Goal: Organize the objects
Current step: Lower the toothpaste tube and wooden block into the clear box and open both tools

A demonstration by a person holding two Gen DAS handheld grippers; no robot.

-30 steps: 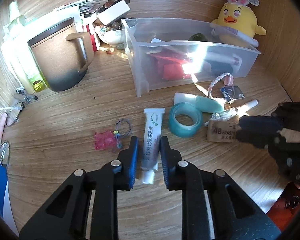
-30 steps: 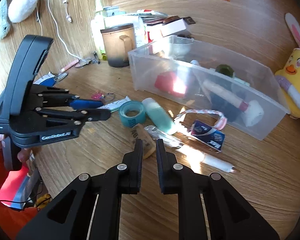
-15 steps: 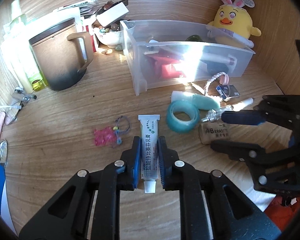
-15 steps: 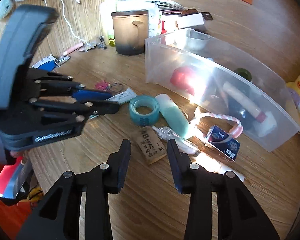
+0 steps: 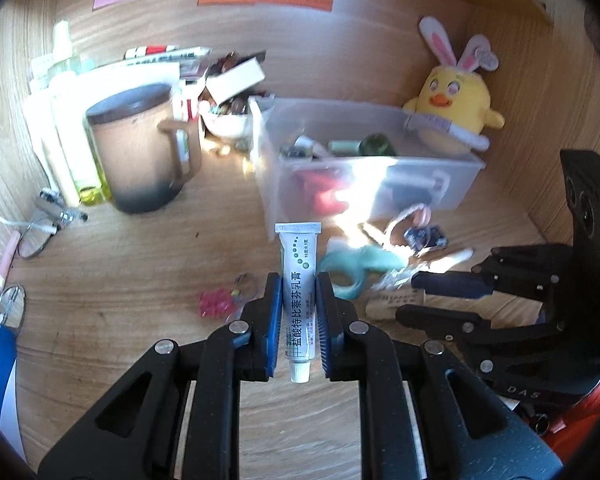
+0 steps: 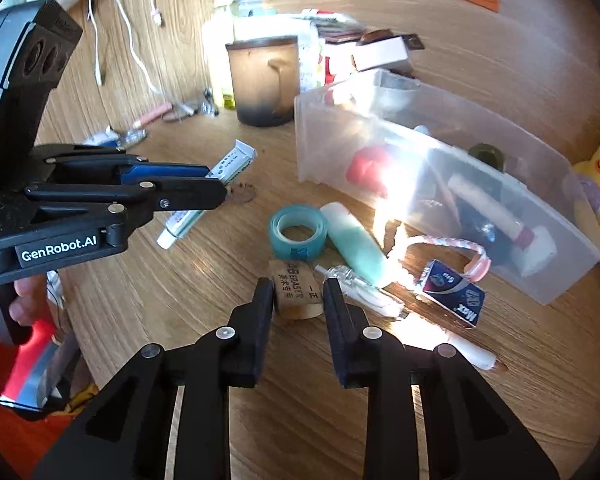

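The left gripper (image 5: 299, 312) is clenched on the white ointment tube (image 5: 299, 280), cap toward the camera, held clear of the desk (image 5: 100, 280), probably so it can travel to the clear storage bin (image 5: 364, 168) at one o'clock. The right gripper (image 6: 298, 300) points down at the brown eraser (image 6: 296, 286); its jaws are closing with the eraser between them, pads not plainly pressing yet. The teal tape roll (image 6: 298, 236) lies at twelve o'clock of the eraser, touching it.

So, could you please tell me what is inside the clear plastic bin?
Inside the clear plastic bin: a red item, a white tube, and a dark green round thing. Glare hides the rest.
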